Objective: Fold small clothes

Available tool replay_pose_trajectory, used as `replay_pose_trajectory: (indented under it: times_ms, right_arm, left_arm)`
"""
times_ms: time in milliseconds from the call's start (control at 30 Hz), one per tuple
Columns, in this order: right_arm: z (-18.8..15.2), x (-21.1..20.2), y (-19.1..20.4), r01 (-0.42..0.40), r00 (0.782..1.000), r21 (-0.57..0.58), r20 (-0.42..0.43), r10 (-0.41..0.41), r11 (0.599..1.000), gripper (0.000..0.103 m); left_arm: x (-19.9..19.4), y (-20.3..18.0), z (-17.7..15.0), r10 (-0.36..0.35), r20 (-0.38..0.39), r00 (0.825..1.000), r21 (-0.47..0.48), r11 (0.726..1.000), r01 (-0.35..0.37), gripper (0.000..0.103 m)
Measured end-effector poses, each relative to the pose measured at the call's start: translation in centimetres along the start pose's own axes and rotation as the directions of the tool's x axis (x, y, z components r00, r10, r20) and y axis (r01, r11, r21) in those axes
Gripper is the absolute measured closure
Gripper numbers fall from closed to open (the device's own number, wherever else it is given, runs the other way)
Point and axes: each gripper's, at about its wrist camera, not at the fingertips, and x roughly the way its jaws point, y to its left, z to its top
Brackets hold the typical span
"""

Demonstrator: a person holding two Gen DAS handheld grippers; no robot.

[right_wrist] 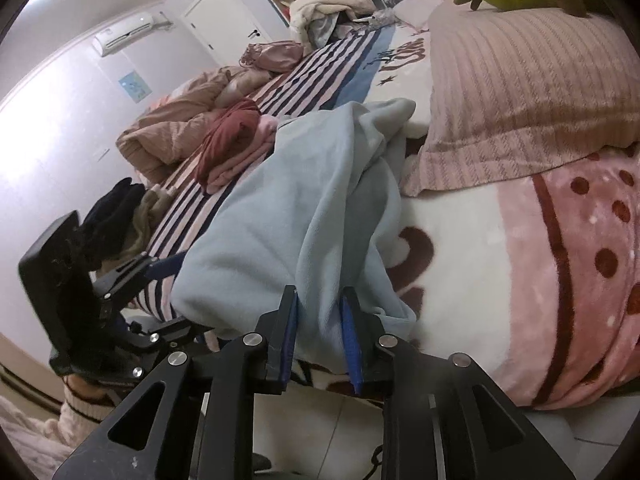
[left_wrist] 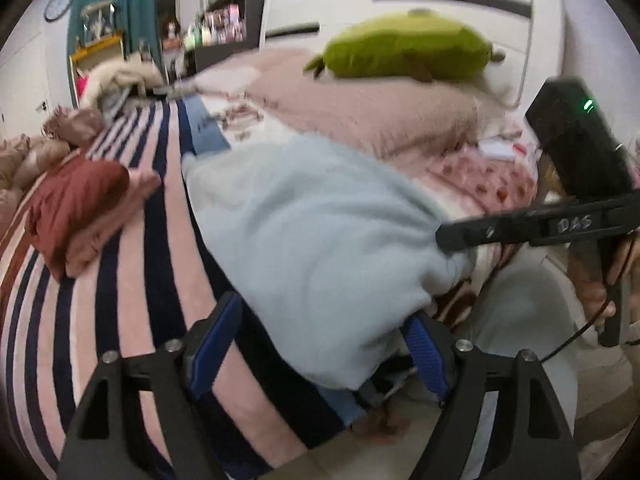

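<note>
1. Soft, pale blue cloth [right_wrist: 280,216] lies in a heap at the near edge of the bed [right_wrist: 460,240] — this is the small piece of clothing to fold.
2. From the right wrist camera the right gripper [right_wrist: 319,344] sits at 6 o'clock. Its two blue pads are close together and a fold of the blue cloth is pinched between them.
3. From the left wrist camera the left gripper [left_wrist: 320,344] is at 6 o'clock too. Its jaws stand wide apart, one on each side of the near end of the blue cloth [left_wrist: 312,240]. The picture is blurry and the cloth covers one pad, so I cannot tell if the pads squeeze it.
4. At 3 o'clock in the left wrist camera you see the right gripper [left_wrist: 452,238] from the side, its tip at the edge of the blue cloth.
5. At 9 o'clock in that same picture sits a folded pile [left_wrist: 80,208] — dark red on top, pink under it — on the striped blanket [left_wrist: 132,300].
6. At 12 o'clock a green plush toy [left_wrist: 404,50] rests on a pink pillow [left_wrist: 360,116].
7. At 3 o'clock in the right wrist camera is a pink blanket with red dots [right_wrist: 580,260], touching the blue cloth.
</note>
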Motion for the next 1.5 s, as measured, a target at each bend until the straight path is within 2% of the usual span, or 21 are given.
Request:
replay_pose_trajectory:
  times_ms: [33,67,200,233,333,467,600,633,667,733,800,833,867,933,1000,1067,1100,1167,1300,1400,1500]
  right_arm:
    - [0.0,0.0,0.0,-0.01,1.0,0.007,0.003,0.01,1.0,0.086]
    - [0.0,0.1,-0.1,-0.02,1.0,0.012,0.002,0.02,1.0,0.088]
    - [-0.2,0.7,1.1,-0.059,0.998,-0.004,-0.003,0.059,0.998,0.094]
    - [-0.2,0.9,1.5,-0.075,0.997,-0.006,-0.008,0.075,0.997,0.094]
    - [-0.3,1.6,2.4,-0.115,0.993,-0.008,-0.023,0.115,0.993,0.094]
    - [-0.7,1.9,1.7,-0.102,0.994,0.02,-0.037,0.102,0.995,0.094]
    - [-1.2,0.8,-0.6,0.052,0.998,0.043,-0.027,-0.051,0.998,0.094]
    - [-1.3,0.7,-1.4,0.081,0.996,0.054,-0.042,-0.079,0.995,0.094]
    - [-1.4,0.6,-1.8,0.078,0.996,0.068,-0.048,-0.075,0.995,0.094]
    - [-1.0,-0.1,-2.3,0.057,0.998,0.078,-0.031,-0.055,0.995,0.094]
    - [0.2,-1.2,-2.2,0.032,0.999,0.063,0.012,-0.033,0.997,0.085]
    - [0.9,-1.6,-2.1,0.016,0.999,0.055,0.029,-0.018,0.998,0.065]
    - [1.7,-2.0,-1.9,-0.002,0.999,0.042,0.047,0.0,0.999,0.045]
    - [3.4,-2.1,-1.7,-0.04,0.997,0.026,0.063,0.038,0.999,0.039]
    - [4.8,-1.4,-1.9,-0.089,0.995,0.043,0.044,0.087,0.995,0.03]
    - [6.1,-0.1,-2.5,-0.128,0.992,0.067,0.015,0.128,0.989,0.016]
    - [6.6,0.9,-2.8,-0.128,0.992,0.072,-0.008,0.129,0.989,0.016]
    - [7.5,3.4,-3.2,-0.107,0.99,0.082,-0.082,0.114,0.991,0.016]
    - [7.8,7.8,-4.2,-0.13,0.973,0.136,-0.173,0.153,0.982,0.017]
    - [8.3,8.8,-4.2,-0.168,0.969,0.133,-0.162,0.189,0.977,0.043]
    - [8.5,10.3,-4.3,-0.2,0.959,0.16,-0.17,0.226,0.967,0.055]
  left_arm:
    - [-0.6,0.7,-0.1,-0.04,0.029,0.999,-0.039,0.998,0.041,0.054]
    - [-0.7,1.3,-0.1,-0.05,0.035,0.998,-0.071,0.996,0.053,0.061]
    - [-0.8,4.0,-1.6,-0.075,0.025,0.997,-0.177,0.981,0.079,0.076]
    - [-1.1,4.6,-2.1,-0.08,0.03,0.996,-0.206,0.975,0.084,0.084]
    - [-1.5,5.5,-3.5,-0.071,0.023,0.997,-0.253,0.965,0.074,0.084]
    - [-1.3,5.8,-4.2,-0.084,0.023,0.996,-0.267,0.96,0.087,0.074]
    - [-1.2,5.8,-4.1,-0.101,0.018,0.995,-0.271,0.957,0.102,0.069]
    - [-1.2,5.9,-4.1,-0.113,0.009,0.994,-0.275,0.955,0.111,0.064]
    - [-1.3,6.1,-4.0,-0.127,0.003,0.992,-0.279,0.952,0.123,0.054]
    - [-1.6,6.4,-3.7,-0.193,0.006,0.981,-0.287,0.94,0.187,0.044]
    - [-2.2,7.5,-3.0,-0.298,0.043,0.954,-0.317,0.901,0.296,0.035]
    - [-2.4,8.1,-2.6,-0.346,0.062,0.936,-0.334,0.877,0.346,0.022]
    - [-2.6,8.7,-2.1,-0.376,0.085,0.923,-0.346,0.857,0.381,0.02]
    - [-2.7,9.9,-0.6,-0.411,0.111,0.905,-0.351,0.836,0.422,0.02]
    - [-2.1,10.7,0.9,-0.425,0.126,0.897,-0.35,0.827,0.441,0.02]
    - [-0.3,11.8,2.3,-0.411,0.096,0.906,-0.383,0.825,0.415,0.02]
    - [1.2,12.4,2.9,-0.396,0.065,0.916,-0.409,0.827,0.387,0.02]
    - [4.1,13.1,3.6,-0.394,0.006,0.919,-0.441,0.824,0.356,0.02]
    - [9.7,14.0,3.8,-0.439,-0.075,0.896,-0.519,0.784,0.34,0.02]
    - [11.8,13.6,3.7,-0.464,-0.091,0.881,-0.538,0.768,0.348,0.022]
    - [12.6,13.2,3.8,-0.482,-0.09,0.872,-0.542,0.758,0.363,0.048]
